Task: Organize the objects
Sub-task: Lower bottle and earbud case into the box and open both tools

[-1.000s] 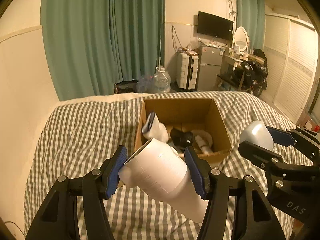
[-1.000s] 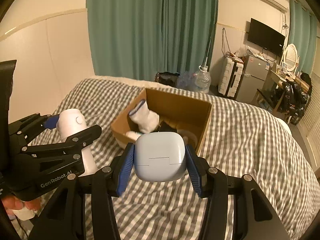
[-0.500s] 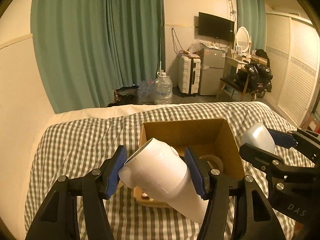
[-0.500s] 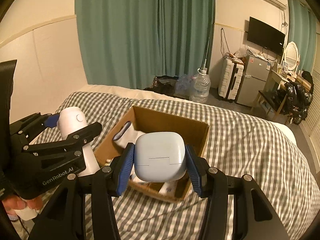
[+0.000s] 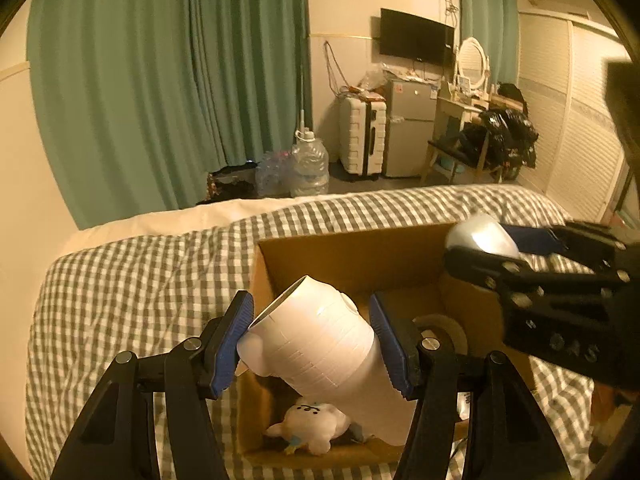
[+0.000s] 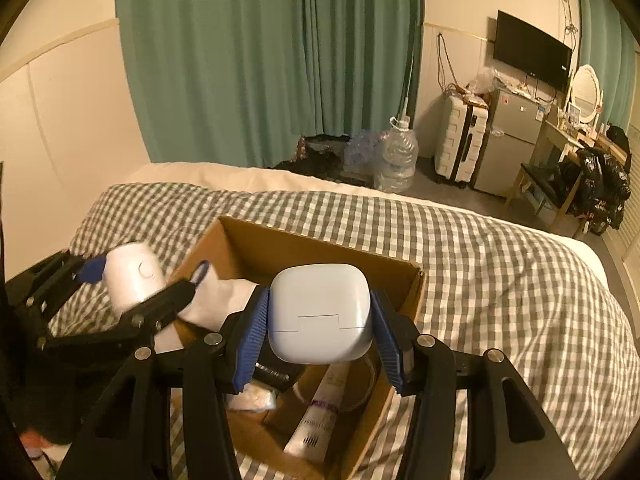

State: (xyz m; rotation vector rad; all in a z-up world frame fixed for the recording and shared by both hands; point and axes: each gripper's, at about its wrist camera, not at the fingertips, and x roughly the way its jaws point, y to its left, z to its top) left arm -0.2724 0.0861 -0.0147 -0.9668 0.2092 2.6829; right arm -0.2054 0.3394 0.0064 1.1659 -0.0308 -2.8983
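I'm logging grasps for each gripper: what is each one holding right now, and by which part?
Left gripper clamps a white cylindrical bottle across its body. Right gripper clamps a pale blue rounded case by its two sides.

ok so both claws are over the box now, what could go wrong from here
1. The left claw and right claw sit close together over one cardboard box; they could bump while releasing.
2. The white bottle is tilted and long, so it may land on the plush toy or catch the wall.
3. The rounded white case could drop onto the tube and roll.
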